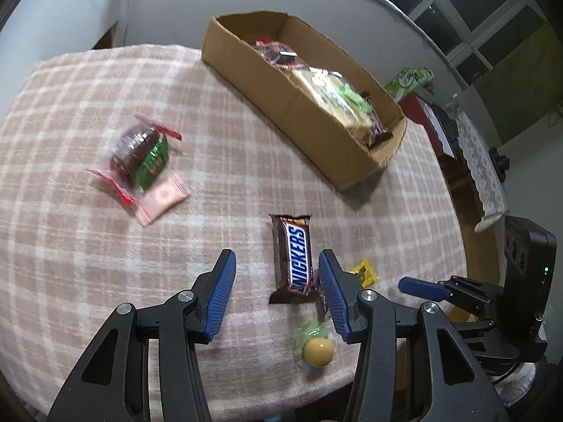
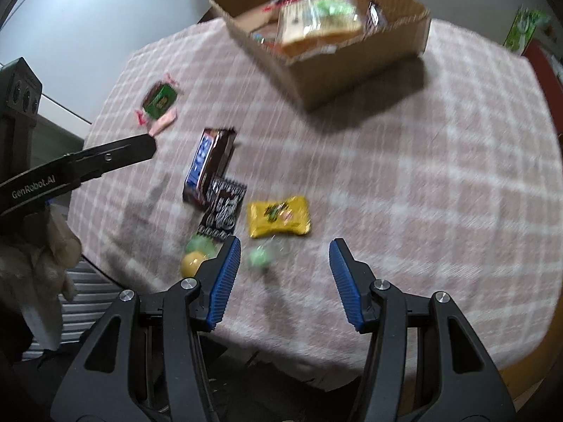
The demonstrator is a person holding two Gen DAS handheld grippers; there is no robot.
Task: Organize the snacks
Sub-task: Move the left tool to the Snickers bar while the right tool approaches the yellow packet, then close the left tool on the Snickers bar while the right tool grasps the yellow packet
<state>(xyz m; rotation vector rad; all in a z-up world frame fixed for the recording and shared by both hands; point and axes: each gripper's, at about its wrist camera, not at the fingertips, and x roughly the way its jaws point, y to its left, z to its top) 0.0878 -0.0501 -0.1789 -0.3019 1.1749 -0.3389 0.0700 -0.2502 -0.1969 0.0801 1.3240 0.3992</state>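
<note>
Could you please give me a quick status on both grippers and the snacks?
Left gripper open, empty, over Snickers bar. Right gripper open, empty, near yellow packet. Cardboard box partly filled. Path clear.

Pink plaid tablecloth (image 1: 88, 112), grey wall (image 1: 169, 10), window panes (image 1: 492, 7), lace cloth (image 1: 482, 172)

"SNICKERS" in white-on-blue lettering runs lengthwise on the brown candy bar wrapper (image 1: 293, 258), lying between the left claw's fingers, nearer the right-hand one. "GenRobot.AI" is printed on the black arm of the left gripper (image 2: 153, 147), seen from right wrist cam. Other wrappers' print too blurred to read.
</note>
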